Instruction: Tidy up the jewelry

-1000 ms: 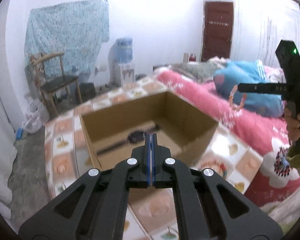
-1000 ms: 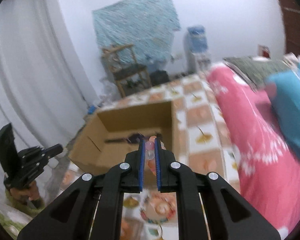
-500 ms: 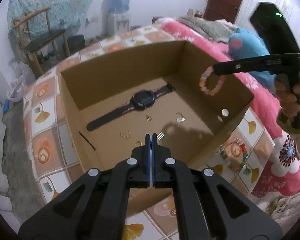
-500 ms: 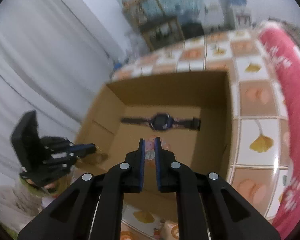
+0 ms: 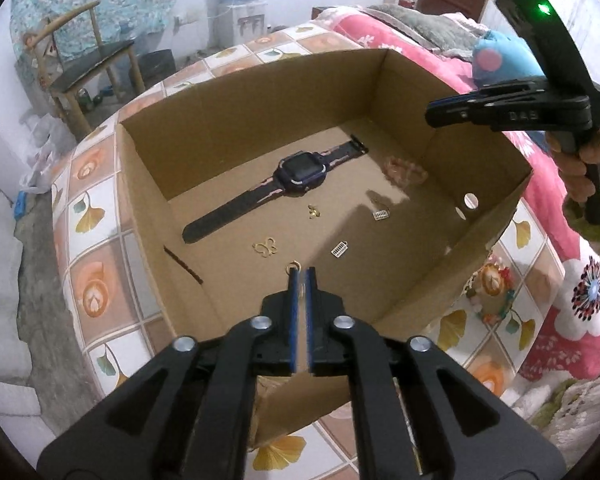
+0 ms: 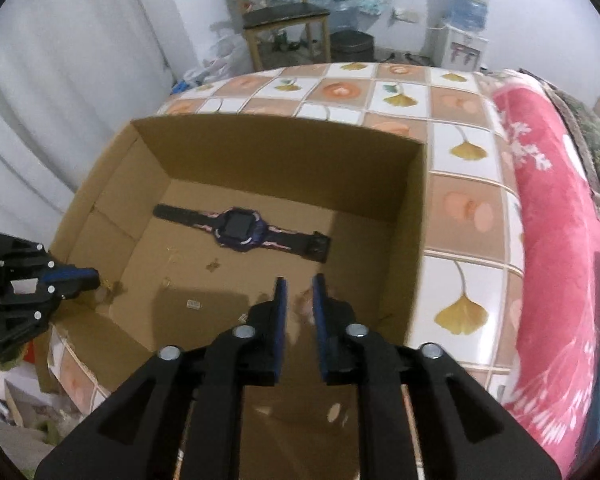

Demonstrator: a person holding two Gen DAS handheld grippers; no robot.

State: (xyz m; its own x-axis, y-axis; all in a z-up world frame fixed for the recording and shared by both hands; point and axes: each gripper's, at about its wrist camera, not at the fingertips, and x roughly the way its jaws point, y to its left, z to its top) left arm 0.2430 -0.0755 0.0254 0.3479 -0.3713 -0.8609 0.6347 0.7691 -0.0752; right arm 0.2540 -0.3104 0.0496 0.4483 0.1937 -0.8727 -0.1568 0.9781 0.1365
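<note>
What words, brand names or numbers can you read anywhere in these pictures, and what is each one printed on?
"DAS", roughly: raised letters on the side of the black handheld right gripper, left wrist view; the last letter is unclear.
Purple and black smartwatch in the brown cardboard box: dark screen, nothing readable.
White water dispenser: its front marks are too blurred to read.
Nothing else carries text.

A worktop covered in a leaf-patterned tile cloth is carrying an open cardboard box and a small colourful trinket beside it.
</note>
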